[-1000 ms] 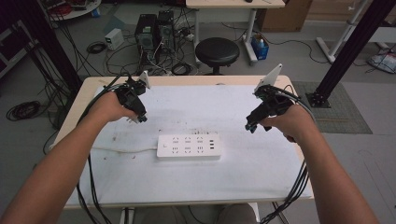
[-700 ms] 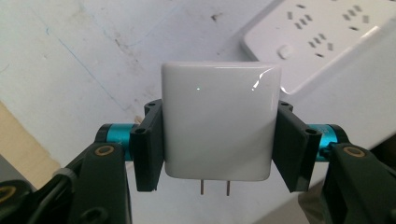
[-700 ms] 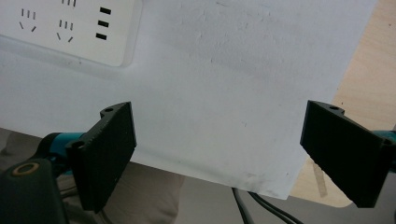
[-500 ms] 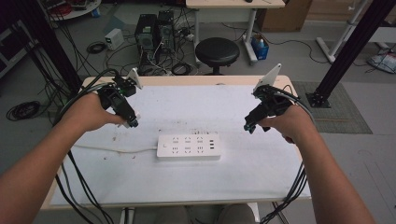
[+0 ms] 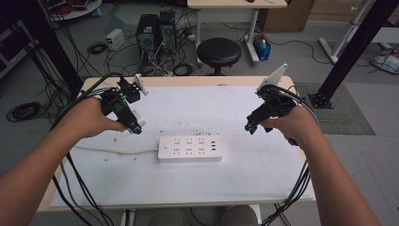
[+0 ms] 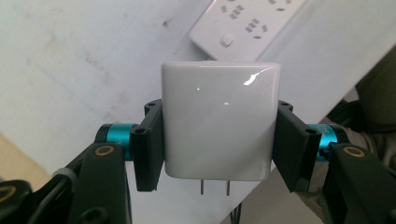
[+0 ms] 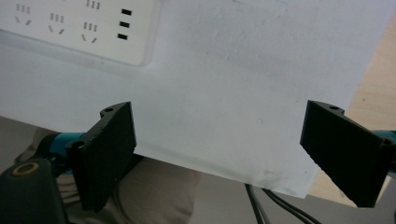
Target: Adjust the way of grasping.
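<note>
My left gripper (image 6: 217,140) is shut on a white plug adapter (image 6: 219,121), its two prongs pointing back toward the camera. From above, that gripper (image 5: 134,125) holds the adapter (image 5: 136,115) over the table's left side, above and left of a white power strip (image 5: 189,148). The strip lies flat near the middle of the white table (image 5: 244,179), its cord running left. The strip's end (image 6: 247,23) appears beyond the adapter. My right gripper (image 5: 251,126) hovers at the right of the strip, open and empty (image 7: 219,140). The strip's USB end (image 7: 84,28) lies ahead of it.
A black stool (image 5: 219,52) and computer boxes (image 5: 155,30) with tangled cables stand on the floor beyond the table's far edge. Black frame posts (image 5: 353,52) rise at the right. Cables hang from both grippers over the near table edge.
My left gripper has moved down and toward the power strip with the adapter held in it. The right gripper has hardly moved.
</note>
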`<state>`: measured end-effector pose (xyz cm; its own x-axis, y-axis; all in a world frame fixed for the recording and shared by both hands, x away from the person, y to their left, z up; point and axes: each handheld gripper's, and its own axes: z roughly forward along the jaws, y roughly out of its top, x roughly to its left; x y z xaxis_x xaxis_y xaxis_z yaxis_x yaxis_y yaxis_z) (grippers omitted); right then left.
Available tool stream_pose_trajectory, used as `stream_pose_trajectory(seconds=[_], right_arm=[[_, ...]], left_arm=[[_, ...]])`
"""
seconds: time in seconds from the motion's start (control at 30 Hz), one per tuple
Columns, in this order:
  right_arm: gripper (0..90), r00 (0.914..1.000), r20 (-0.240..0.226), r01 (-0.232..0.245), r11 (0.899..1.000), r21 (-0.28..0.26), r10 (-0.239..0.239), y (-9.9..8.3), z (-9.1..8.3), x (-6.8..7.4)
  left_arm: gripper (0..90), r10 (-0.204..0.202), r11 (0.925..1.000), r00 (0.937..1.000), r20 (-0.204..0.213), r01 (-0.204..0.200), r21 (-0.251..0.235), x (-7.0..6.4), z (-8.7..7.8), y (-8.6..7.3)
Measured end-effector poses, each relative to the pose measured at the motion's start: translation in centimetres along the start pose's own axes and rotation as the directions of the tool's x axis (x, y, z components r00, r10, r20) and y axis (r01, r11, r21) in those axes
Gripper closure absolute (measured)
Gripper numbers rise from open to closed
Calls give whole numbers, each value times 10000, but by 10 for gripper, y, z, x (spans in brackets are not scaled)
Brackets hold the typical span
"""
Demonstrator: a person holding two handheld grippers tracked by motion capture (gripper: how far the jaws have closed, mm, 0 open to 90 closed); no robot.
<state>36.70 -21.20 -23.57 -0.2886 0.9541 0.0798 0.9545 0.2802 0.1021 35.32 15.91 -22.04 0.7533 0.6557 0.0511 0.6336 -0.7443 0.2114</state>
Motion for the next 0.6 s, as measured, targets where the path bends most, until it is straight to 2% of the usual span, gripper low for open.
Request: stream_pose_trajectory(seconds=[0.07,0.1,0.2,0.23,0.3,0.4,0.53,0.6], right_arm=[[100,10000,-99,-8,10000,-64,7,0,-1,1],[100,9993,-381,9,10000,-79,-12,-1,-3,2],[100,9956,-933,-16,10000,79,24,0,-5,5],[101,9947,-1028,-29,10000,70,36,-1,-6,7],[101,9887,-1500,33,9999,-98,-47,-2,-7,10],[101,9768,-2143,-2,9997,-226,-46,-3,-8,14],[101,9525,-3046,-125,9990,-424,-10,-4,-10,19],[101,9372,-3488,-145,9988,-459,-24,-4,-11,22]], left_arm=[[424,0,10000,10000,0,0,0,0,0,0],[424,539,9982,9979,348,-529,-290,-9,-1,5],[424,1076,9925,9926,569,-1040,-637,-18,0,12],[424,1269,9896,9901,604,-1222,-761,-21,0,15],[424,1557,9833,9850,741,-1474,-1063,-27,1,20],[424,2097,9705,9733,932,-1956,-1408,-37,3,28],[424,2677,9536,9577,1059,-2477,-1711,-50,9,38],[424,2879,9457,9523,1013,-2662,-1863,-56,11,44]])
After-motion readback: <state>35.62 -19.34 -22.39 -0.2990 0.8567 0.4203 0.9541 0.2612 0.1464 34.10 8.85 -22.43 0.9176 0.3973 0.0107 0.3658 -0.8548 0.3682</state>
